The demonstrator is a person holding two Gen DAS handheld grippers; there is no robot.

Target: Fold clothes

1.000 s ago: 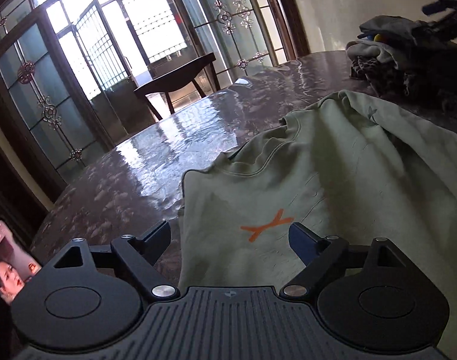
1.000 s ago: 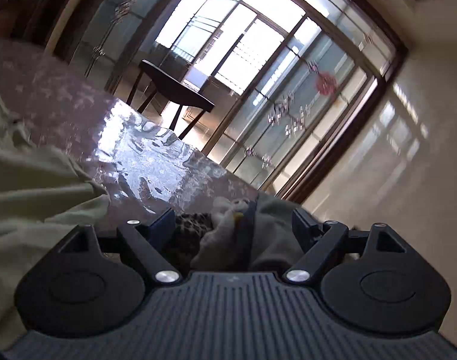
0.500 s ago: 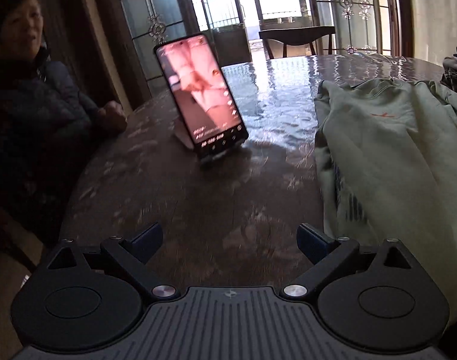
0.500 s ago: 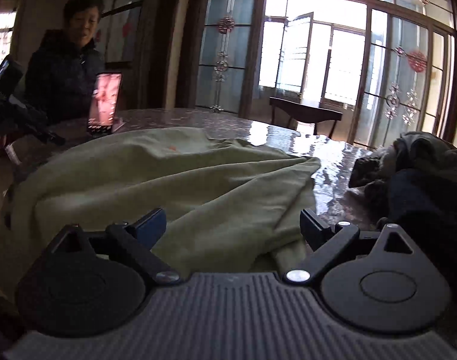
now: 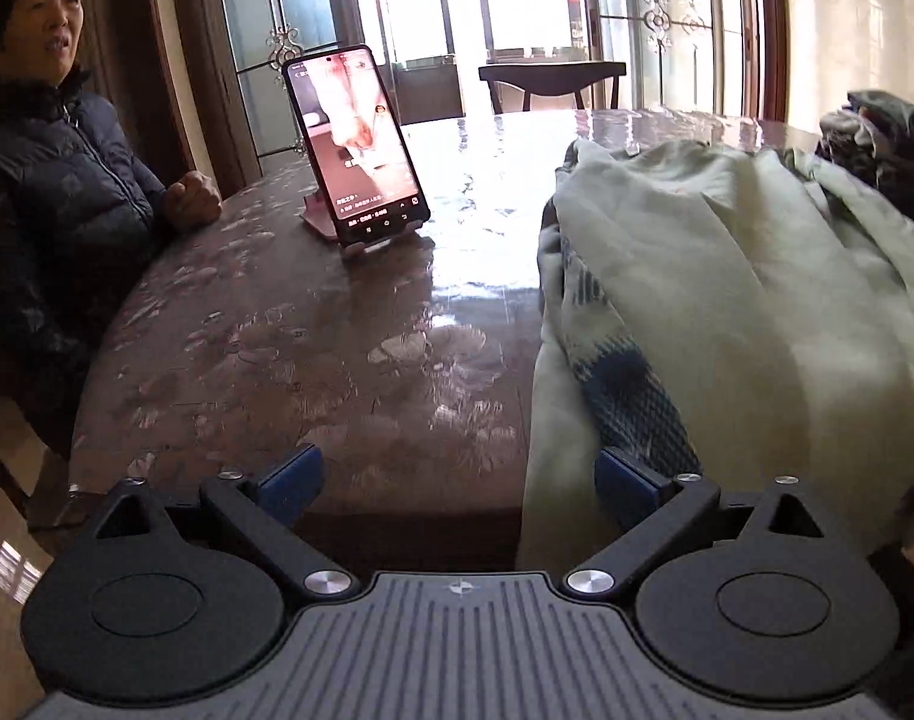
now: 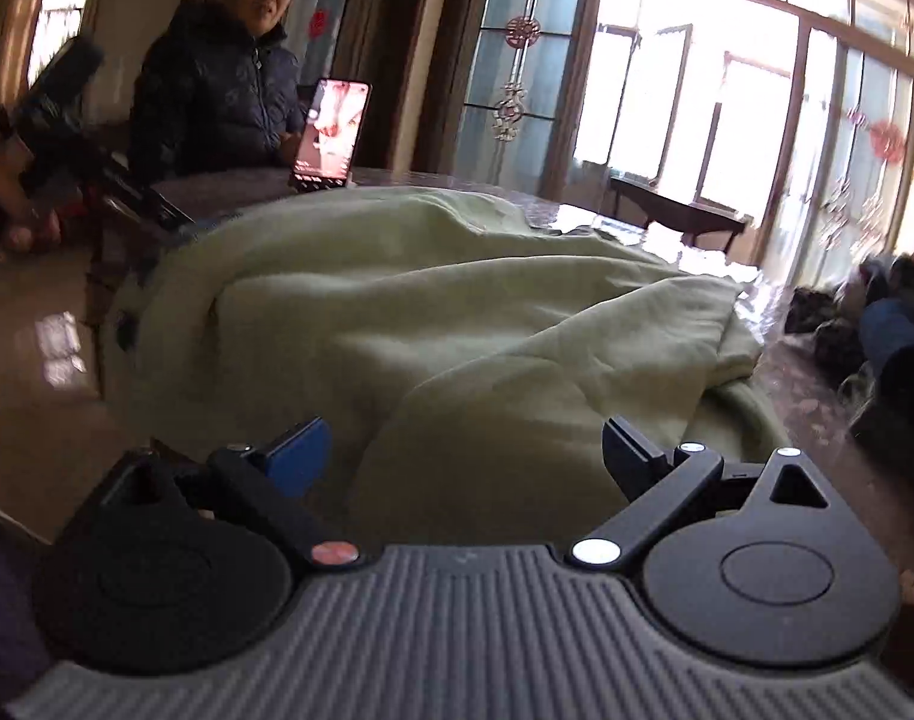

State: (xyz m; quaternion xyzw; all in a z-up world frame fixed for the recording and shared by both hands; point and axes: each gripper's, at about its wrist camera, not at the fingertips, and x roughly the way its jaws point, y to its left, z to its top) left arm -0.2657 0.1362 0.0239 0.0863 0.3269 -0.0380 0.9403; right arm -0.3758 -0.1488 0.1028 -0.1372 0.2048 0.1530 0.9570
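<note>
At far left a seated person faces a propped phone; left tool gapes wide at the worktop edge, green garment heaped rightward, right tool spread wide, gripping nothing.

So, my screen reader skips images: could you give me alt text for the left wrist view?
An open hand-held gripper faces a pale green garment draped over the edge of a glossy table. A lit phone stands propped further back, with a seated person at left.
</note>
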